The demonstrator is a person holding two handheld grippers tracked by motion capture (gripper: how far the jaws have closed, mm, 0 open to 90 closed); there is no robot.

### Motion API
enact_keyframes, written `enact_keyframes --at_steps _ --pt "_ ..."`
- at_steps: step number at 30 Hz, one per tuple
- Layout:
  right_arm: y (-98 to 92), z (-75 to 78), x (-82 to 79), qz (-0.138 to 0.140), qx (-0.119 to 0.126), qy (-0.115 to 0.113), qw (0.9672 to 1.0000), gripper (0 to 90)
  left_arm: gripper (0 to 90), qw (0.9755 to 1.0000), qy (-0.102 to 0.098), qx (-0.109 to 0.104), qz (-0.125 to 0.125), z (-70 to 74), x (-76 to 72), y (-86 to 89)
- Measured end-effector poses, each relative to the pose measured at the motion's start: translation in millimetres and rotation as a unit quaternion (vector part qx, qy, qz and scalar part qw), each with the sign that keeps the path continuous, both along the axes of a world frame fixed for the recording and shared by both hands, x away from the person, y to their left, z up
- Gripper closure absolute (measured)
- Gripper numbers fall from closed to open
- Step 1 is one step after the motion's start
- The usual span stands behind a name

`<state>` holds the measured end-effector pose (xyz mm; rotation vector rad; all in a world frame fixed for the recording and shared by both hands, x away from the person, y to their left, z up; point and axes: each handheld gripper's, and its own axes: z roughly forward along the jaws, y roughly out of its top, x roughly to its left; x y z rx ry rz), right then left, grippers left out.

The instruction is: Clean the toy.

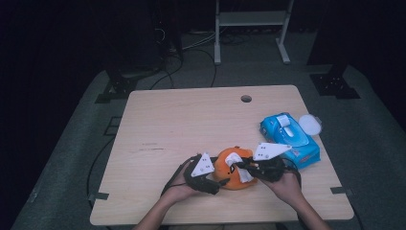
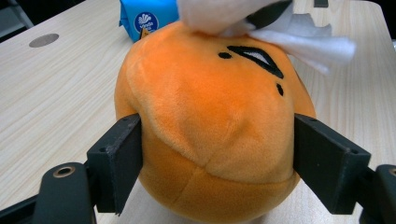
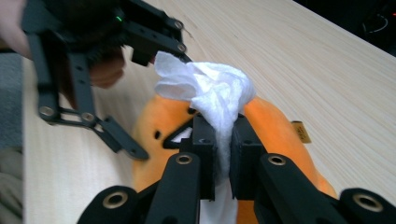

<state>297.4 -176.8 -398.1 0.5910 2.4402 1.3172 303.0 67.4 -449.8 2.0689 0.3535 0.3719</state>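
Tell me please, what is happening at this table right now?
A person is cleaning an orange plush toy with a white wipe, using a hand-held gripper in each hand. The left gripper clamps the toy from both sides and steadies it on the wooden table. The right gripper is shut on the wipe and holds it against the top of the toy, near its stitched black face. A blue pack of wipes lies on the table beyond the right hand.

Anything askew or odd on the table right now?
Nothing is spilled or damaged. The wipes pack lies with its flap open, and the round white lid rests loose beside it at the table's edge. The orange plush toy is clamped by the left tool; the right tool pinches a wipe.
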Motion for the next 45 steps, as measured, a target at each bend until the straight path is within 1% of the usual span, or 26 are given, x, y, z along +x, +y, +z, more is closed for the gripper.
enact_keyframes --at_steps 2,3,4,5,6,8,9,11,13,14,16,18,20,22,23,24,27,31,34,37,38,40,41,42,43,45 --pt "-0.7 -1.4 1.5 -0.003 -0.004 -0.004 1.0000 82.3 21.8 1.0000 0.000 0.000 0.000 -0.1 0.2 0.2" --pt "-2.3 -2.2 2.8 -0.009 -0.012 -0.006 0.9999 82.5 21.8 1.0000 0.002 -0.001 0.001 -0.3 0.5 0.7" --pt "-8.2 -3.5 5.8 -0.024 -0.025 -0.012 0.9993 82.7 21.9 1.0000 0.004 -0.002 0.002 -0.5 1.0 1.3" --pt "-13.1 -5.1 8.3 -0.033 -0.030 -0.012 0.9989 82.7 21.9 1.0000 0.005 -0.002 0.002 -0.7 1.4 1.6" --pt "-17.2 -6.6 10.4 -0.038 -0.031 -0.008 0.9987 82.8 21.9 1.0000 0.006 -0.003 0.002 -0.9 1.8 2.0" --pt "-27.1 -10.9 14.7 -0.051 -0.020 0.010 0.9985 82.8 21.9 1.0000 0.004 -0.001 0.000 -0.6 1.6 1.6" --pt "-27.6 -10.8 14.2 -0.051 -0.015 0.015 0.9985 82.8 22.0 1.0000 0.004 -0.002 0.000 -0.6 1.4 0.8" --pt "-22.2 -7.8 11.5 -0.042 -0.004 0.013 0.9990 82.8 22.0 1.0000 0.003 -0.003 0.001 -0.8 0.9 -0.7" --pt "-9.9 -3.5 6.3 -0.018 0.007 0.012 0.9997 82.7 22.0 1.0000 0.000 -0.003 0.000 -0.9 0.6 -1.6" --pt "-2.0 -2.1 3.1 -0.005 0.007 0.008 0.9999 82.7 22.0 1.0000 -0.001 -0.002 -0.001 -1.0 0.3 -1.8" --pt "13.4 -1.7 -2.9 0.019 -0.005 0.003 0.9998 82.6 21.9 1.0000 0.000 0.001 -0.001 -1.1 0.2 -0.9" --pt "21.1 -2.4 -6.2 0.028 -0.021 -0.009 0.9993 82.6 21.8 1.0000 0.003 0.000 -0.002 -1.9 0.7 0.8" --pt "17.5 -1.8 -3.7 0.027 -0.017 0.000 0.9995 82.3 21.8 1.0000 0.003 -0.001 -0.002 -2.1 1.2 1.4" --pt "14.3 -1.7 -2.3 0.024 -0.017 0.002 0.9996 81.7 21.8 1.0000 0.004 -0.003 -0.002 -2.2 1.3 1.2" --pt "7.4 -1.6 -0.2 0.020 -0.011 0.015 0.9996 76.1 21.8 1.0000 0.005 -0.004 -0.002 -2.3 1.7 1.5" --pt "5.5 -1.5 0.0 0.018 -0.012 0.016 0.9996 74.0 21.8 1.0000 0.006 -0.004 -0.001 -2.3 1.9 1.7" --pt "0.5 1.4 0.2 0.016 -0.013 0.016 0.9997 64.9 21.7 1.0000 0.007 -0.005 -0.001 -2.3 2.0 1.5" --pt "-5.0 7.9 0.7 0.010 -0.009 0.014 0.9998 57.1 21.5 1.0000 0.008 -0.006 0.000 -2.2 2.1 1.3" --pt "-7.6 12.2 0.9 0.011 -0.002 0.012 0.9999 52.9 21.5 1.0000 0.005 -0.004 -0.002 -1.9 2.0 1.0" --pt "-6.7 15.2 -0.2 0.014 0.006 0.010 0.9998 51.6 21.6 1.0000 0.003 -0.003 -0.003 -1.6 1.8 0.3" --pt "-2.9 17.4 -1.0 0.021 0.013 0.005 0.9997 51.3 21.7 1.0000 0.001 -0.002 -0.004 -1.3 1.3 -0.4" --pt "3.9 18.7 -1.4 0.024 0.016 0.000 0.9996 51.0 22.0 1.0000 -0.001 -0.002 -0.007 -1.2 0.8 -1.3" --pt "3.9 18.7 -1.4 0.024 0.016 0.000 0.9996 51.0 22.2 1.0000 -0.001 -0.002 -0.007 -1.2 0.8 -1.3" --pt "12.3 18.9 -0.5 0.025 0.016 -0.005 0.9995 53.5 22.5 0.9999 -0.006 -0.001 -0.011 -1.2 0.3 -2.0" --pt "16.7 18.5 -0.1 0.022 0.016 -0.009 0.9996 57.9 22.6 0.9999 -0.008 0.000 -0.012 -1.1 -0.2 -2.3" --pt "23.1 16.0 0.6 0.020 0.007 -0.018 0.9996 75.5 22.6 0.9999 -0.009 0.002 -0.013 -1.1 -0.4 -2.5"
